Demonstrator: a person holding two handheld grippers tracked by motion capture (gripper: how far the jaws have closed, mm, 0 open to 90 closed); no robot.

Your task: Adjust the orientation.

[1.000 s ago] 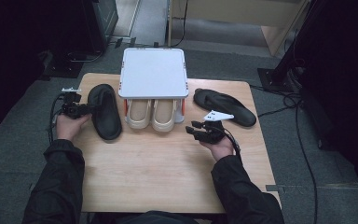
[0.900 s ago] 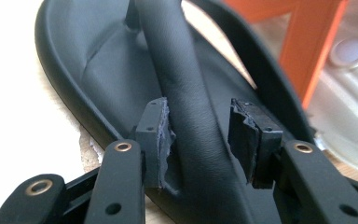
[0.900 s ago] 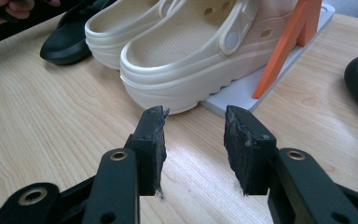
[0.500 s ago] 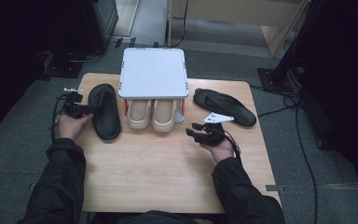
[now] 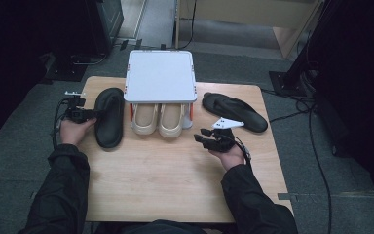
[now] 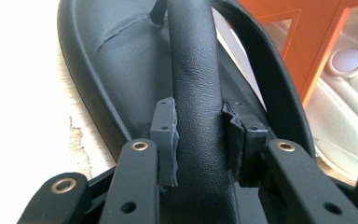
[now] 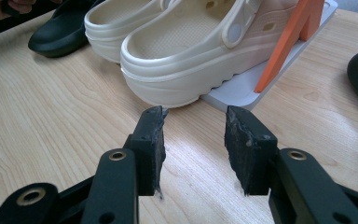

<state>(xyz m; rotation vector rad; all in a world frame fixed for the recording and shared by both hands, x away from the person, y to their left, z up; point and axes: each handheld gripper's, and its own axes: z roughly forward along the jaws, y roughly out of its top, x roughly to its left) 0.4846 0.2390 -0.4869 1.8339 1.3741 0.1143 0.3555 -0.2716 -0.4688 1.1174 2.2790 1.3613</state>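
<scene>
Left tongs [image 6: 198, 135] clamp black sandal [image 6: 121, 70] strap, toe cut off | right tongs [image 7: 193, 140] agape

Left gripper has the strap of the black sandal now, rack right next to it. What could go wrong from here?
1. The left gripper pinches only the strap of the black leather slide sandal, so the sole may swing or tilt when lifted.
2. The white two-tier shoe rack with orange supports stands close beside it; a swinging sandal could knock an orange support or the cream foam clogs.
3. The right gripper is open and holds nothing, so nothing steadies the rack.
</scene>
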